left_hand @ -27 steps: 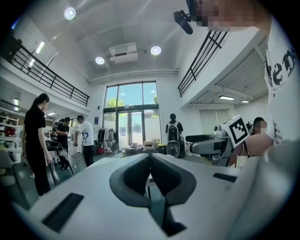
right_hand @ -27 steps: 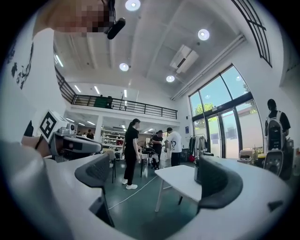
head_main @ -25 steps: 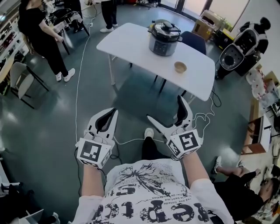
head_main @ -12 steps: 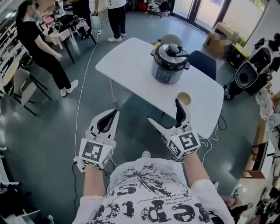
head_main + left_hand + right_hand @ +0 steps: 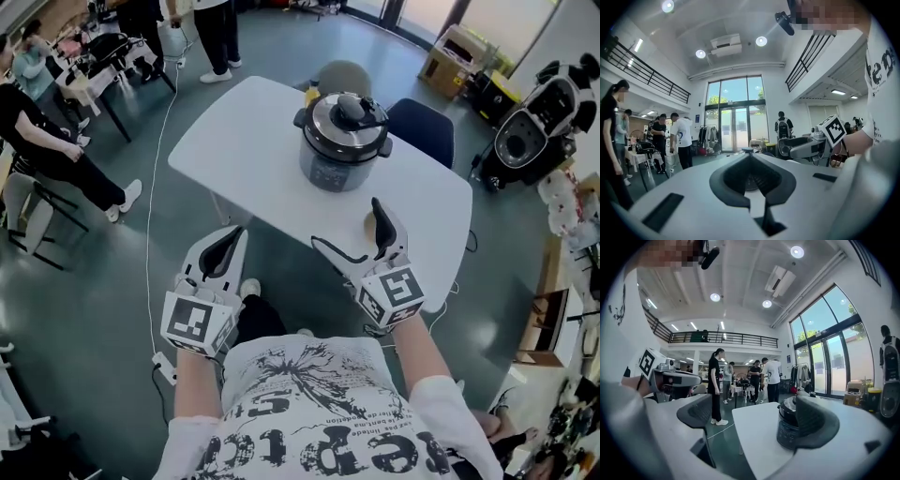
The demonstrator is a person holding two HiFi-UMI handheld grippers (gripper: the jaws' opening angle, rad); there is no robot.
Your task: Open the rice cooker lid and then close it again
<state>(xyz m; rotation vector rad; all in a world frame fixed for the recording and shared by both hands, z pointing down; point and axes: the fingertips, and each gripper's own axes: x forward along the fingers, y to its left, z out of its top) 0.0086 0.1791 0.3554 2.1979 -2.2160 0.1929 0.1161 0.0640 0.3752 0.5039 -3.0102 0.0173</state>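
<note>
The rice cooker (image 5: 342, 141) is being carried by the white bench (image 5: 234, 131), with its lid (image 5: 344, 114) down. The left tongs (image 5: 232, 236) are being held together, empty, just short of the bench's near edge. The right tongs (image 5: 348, 223) are being held wide apart, having just been closing slightly, with nothing gripped and the cooker standing apart ahead.

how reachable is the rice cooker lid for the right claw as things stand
Probably yes, though not yet: the right claw, jaws wide apart after just closing slightly, holds nothing and points at the rice cooker from near the table edge. Nothing stands between it and the shut lid.
</note>
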